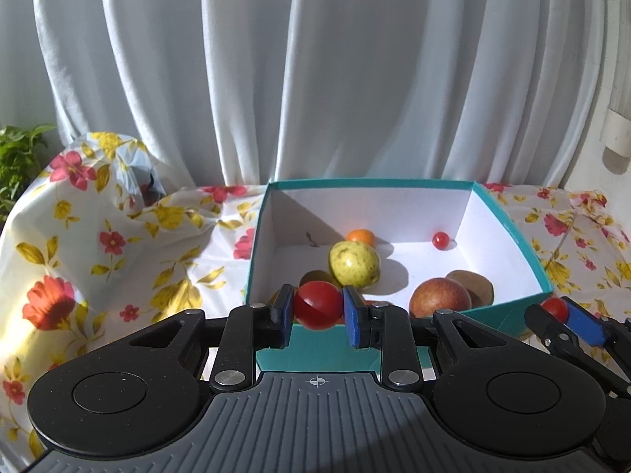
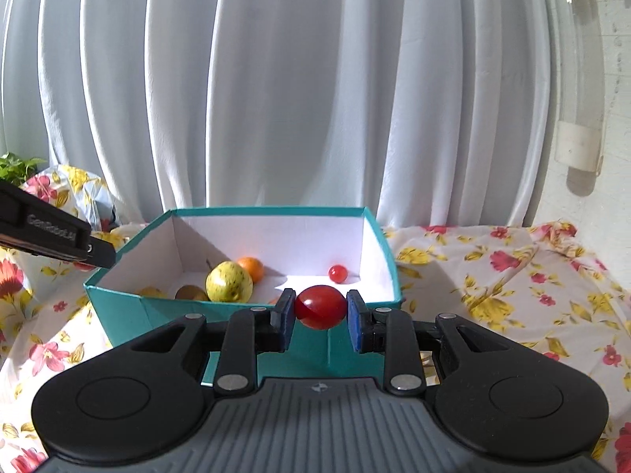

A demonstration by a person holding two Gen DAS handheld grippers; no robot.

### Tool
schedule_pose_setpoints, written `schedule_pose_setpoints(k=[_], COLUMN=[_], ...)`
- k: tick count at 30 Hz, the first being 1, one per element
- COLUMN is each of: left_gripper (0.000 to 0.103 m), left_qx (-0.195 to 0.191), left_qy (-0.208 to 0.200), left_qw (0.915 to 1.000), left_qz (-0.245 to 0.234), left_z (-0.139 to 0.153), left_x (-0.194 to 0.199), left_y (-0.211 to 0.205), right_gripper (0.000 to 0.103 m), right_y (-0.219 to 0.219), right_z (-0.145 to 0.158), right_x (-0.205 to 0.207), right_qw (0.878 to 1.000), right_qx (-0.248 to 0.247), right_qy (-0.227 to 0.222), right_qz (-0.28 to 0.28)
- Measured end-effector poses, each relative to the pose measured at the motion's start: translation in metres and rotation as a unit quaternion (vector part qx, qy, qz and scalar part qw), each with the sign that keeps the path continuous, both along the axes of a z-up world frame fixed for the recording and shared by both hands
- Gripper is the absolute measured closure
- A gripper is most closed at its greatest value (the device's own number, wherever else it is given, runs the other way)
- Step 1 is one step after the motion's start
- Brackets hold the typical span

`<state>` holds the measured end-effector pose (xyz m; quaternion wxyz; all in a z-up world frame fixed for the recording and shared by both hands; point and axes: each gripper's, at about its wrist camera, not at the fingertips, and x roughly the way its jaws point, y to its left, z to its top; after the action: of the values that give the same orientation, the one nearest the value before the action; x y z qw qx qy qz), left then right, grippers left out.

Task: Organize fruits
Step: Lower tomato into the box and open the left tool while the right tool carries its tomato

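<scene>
Fingers of the left gripper (image 1: 318, 311) pinch a red cherry tomato (image 1: 318, 304) squarely between the blue pads; the right gripper (image 2: 320, 310) clamps its own tomato (image 2: 320, 306) the same way. Both hang just short of the teal box (image 1: 508, 307), probably for dropping in beside the pear (image 1: 354, 263), orange (image 1: 361, 236) and loose tomato (image 1: 440, 240)

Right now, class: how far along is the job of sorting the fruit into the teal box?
Done: the teal box already holds a green pear, an orange, an apple, kiwis and a small red tomato. In hand: the left gripper and the right gripper each clamp a red tomato. Left: dropping both in.
</scene>
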<state>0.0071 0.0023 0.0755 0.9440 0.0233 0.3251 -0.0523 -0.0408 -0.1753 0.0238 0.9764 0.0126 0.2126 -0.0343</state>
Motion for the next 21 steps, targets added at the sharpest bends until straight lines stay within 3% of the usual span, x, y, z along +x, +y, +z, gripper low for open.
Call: schedule_pose_setpoints(k=[21], left_gripper=[0.073], left_qx=[-0.002], left_qy=[-0.015], left_qw=[0.9999], left_qz=[-0.002], left_z=[0.007], left_x=[0.034], left_y=[-0.009], right_gripper=[0.076], right_y=[-0.009], right_z=[0.024], right_x=[-0.023], right_qw=[0.998], right_qx=[-0.005], right_qy=[-0.047], right_qz=[-0.039])
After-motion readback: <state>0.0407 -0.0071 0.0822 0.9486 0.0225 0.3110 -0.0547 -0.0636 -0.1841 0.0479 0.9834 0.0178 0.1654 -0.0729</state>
